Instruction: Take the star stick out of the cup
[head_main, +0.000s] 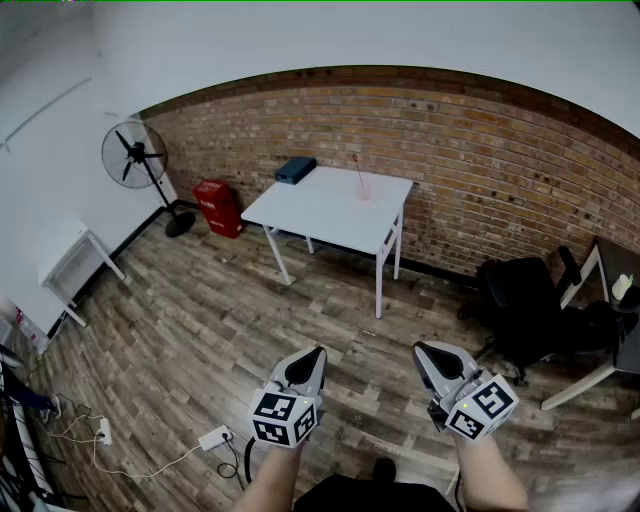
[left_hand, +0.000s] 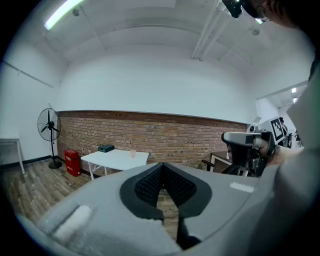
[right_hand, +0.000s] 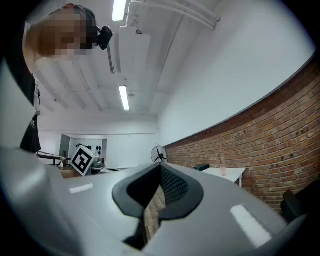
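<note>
Currently two tongs, left gripper (head_main: 318, 352) and right gripper (head_main: 420, 349), are held over the wood floor (head_main: 200, 340), jaws together and empty. One cup (head_main: 365, 191) holding one stick (head_main: 358, 168) is set on the one table (head_main: 320, 215), near one box (head_main: 295, 170). One fan (head_main: 135, 155) and one red bin (head_main: 218, 207) are seen by the brick wall (head_main: 480, 170).

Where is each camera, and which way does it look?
Head view: on the person's head, looking down at floor, forearms, left gripper and right gripper.
Left gripper view: rides the left gripper, faces the white table; own jaws, right gripper show.
Right gripper view: rides the right gripper, faces the fan; own jaws, left gripper's cube show.
Shared: all three see the table and brick wall.
</note>
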